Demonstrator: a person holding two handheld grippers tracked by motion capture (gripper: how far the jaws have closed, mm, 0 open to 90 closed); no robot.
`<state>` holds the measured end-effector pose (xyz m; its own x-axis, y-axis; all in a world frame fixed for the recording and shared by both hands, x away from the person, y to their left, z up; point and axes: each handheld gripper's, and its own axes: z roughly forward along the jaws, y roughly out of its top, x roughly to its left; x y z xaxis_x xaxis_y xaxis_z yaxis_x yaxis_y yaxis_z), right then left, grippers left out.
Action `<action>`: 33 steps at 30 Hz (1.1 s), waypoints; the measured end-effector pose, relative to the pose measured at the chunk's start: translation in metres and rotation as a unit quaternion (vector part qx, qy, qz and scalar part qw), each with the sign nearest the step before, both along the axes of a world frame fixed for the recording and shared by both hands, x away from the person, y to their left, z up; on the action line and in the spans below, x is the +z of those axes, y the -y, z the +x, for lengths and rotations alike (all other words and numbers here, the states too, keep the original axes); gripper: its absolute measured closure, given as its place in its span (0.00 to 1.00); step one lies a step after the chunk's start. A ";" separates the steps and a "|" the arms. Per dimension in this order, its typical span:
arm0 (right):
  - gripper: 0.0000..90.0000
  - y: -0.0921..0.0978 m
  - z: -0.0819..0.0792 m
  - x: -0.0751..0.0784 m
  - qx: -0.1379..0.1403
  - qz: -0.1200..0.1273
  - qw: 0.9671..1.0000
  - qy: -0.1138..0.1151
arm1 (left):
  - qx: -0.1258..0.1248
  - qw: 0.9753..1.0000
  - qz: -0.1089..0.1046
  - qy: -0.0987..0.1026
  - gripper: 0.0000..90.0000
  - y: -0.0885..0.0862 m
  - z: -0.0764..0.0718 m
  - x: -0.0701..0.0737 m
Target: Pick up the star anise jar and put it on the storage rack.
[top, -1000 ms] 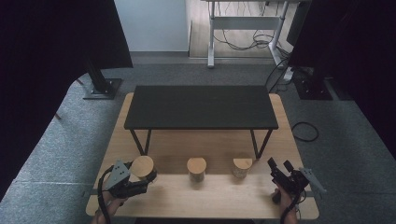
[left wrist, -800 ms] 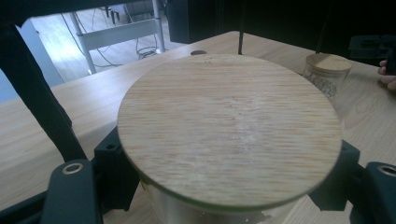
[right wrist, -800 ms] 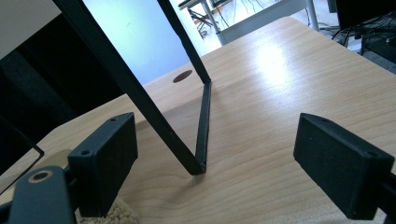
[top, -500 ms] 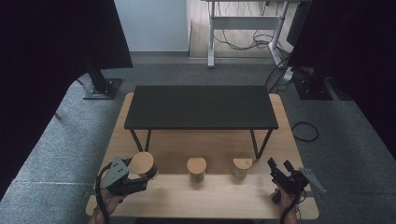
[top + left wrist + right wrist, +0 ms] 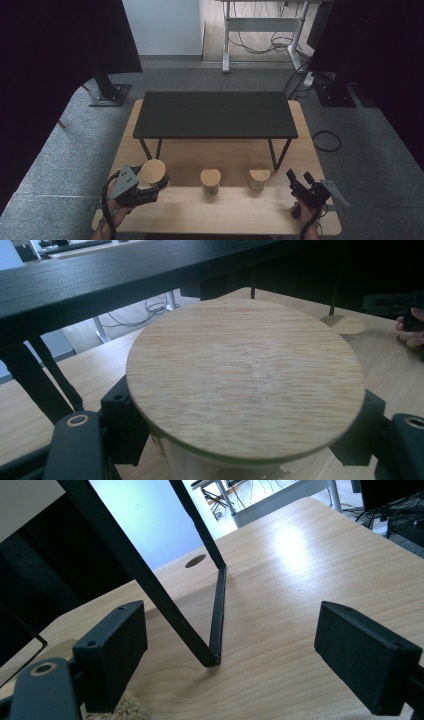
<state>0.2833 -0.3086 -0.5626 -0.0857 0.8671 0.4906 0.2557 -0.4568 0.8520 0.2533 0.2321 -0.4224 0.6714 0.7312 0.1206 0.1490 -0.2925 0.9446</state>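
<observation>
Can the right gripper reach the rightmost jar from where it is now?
Probably yes: the right gripper stands open beside the rightmost jar, with bare wooden table between them.

The right gripper [image 5: 230,665] hovers low over a light wooden table [image 5: 300,580], jaws set wide apart with nothing between them, facing a black metal shelf leg [image 5: 216,615] (a round cable hole [image 5: 195,560] lies beyond it).
</observation>
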 end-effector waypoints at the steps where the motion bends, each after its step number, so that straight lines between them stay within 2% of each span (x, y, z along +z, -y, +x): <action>1: 0.15 0.000 0.000 0.000 0.000 0.000 1.000 0.000 | 0.001 1.000 0.000 0.001 0.28 0.000 0.000 0.001; 8: 0.15 0.000 0.000 0.000 0.001 0.000 1.000 0.000 | 0.005 1.000 -0.008 0.004 0.28 0.000 0.001 0.006; 33: 0.15 0.000 0.001 0.000 0.004 0.002 1.000 -0.001 | 0.007 0.999 -0.006 0.031 0.28 0.001 0.003 0.035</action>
<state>0.2838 -0.3090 -0.5628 -0.0926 0.8643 0.4944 0.2613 -0.4580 0.8497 0.2561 0.2315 -0.3872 0.6529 0.7419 0.1523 0.0944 -0.2792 0.9556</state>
